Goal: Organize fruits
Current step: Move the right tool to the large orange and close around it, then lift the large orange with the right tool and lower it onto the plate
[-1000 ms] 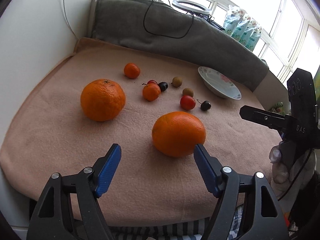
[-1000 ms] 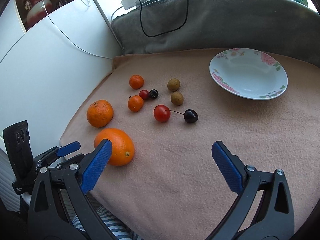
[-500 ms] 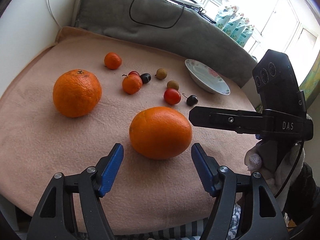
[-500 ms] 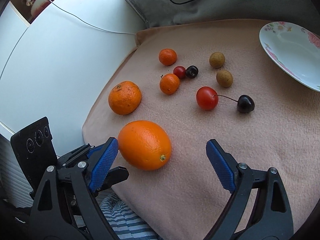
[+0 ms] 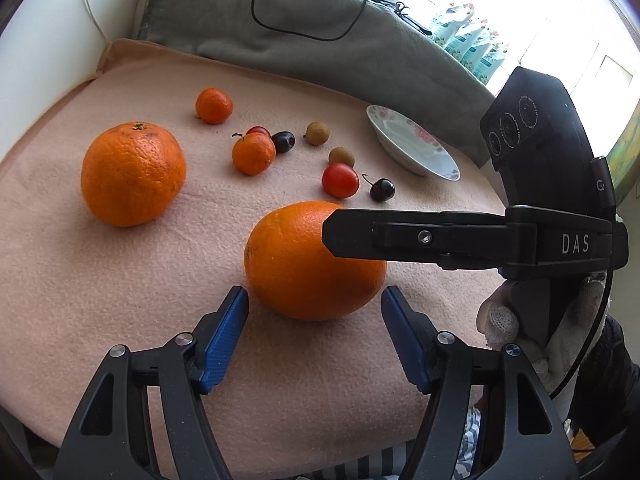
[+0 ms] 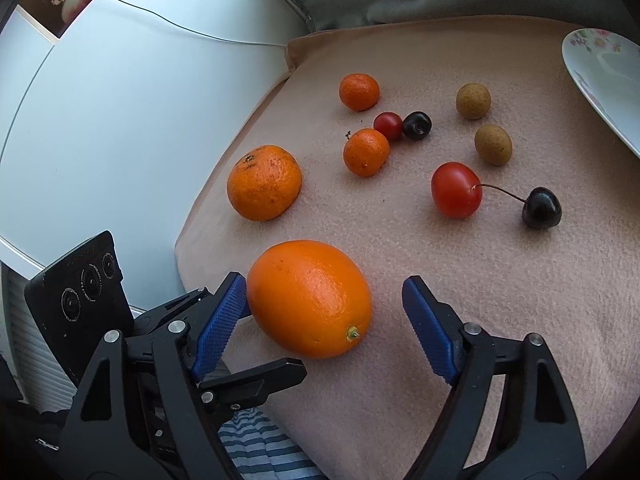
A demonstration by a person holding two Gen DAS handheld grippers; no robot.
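Peach fleece blanket [image 5: 80,288] covers the counter; a grey folded blanket [image 5: 280,40] lies along its far edge with a black cable looped on it.

White floral bowl [image 5: 412,152] sits at the far right of the fleece, nothing visible inside it.

Large smooth orange [image 6: 310,298] lies near the front edge, closest to both tools. Rougher mandarin [image 6: 264,182] rests to its left, apart from it.

Right gripper [image 6: 324,320]: fingers [image 6: 428,328] have just been closing and now straddle the large orange. The left pad appears to touch or nearly touch the rind; the right pad stands clear of it, so no grip yet.

Left gripper [image 5: 314,336]: fingers [image 5: 224,336] spread and released, just in front of the same orange, with nothing between the pads.

Two small tangerines [image 6: 366,152] [image 6: 359,92] lie farther back. The larger cherry tomato [image 6: 456,195] touches the stem of a dark cherry [image 6: 542,207]. Two tan longans [image 6: 493,145] [image 6: 473,101] sit nearer the bowl. A smaller red tomato [image 6: 388,125] and a second dark cherry [image 6: 417,125] sit side by side, touching.

A gloved hand [image 5: 504,320] holds the right tool's handle.
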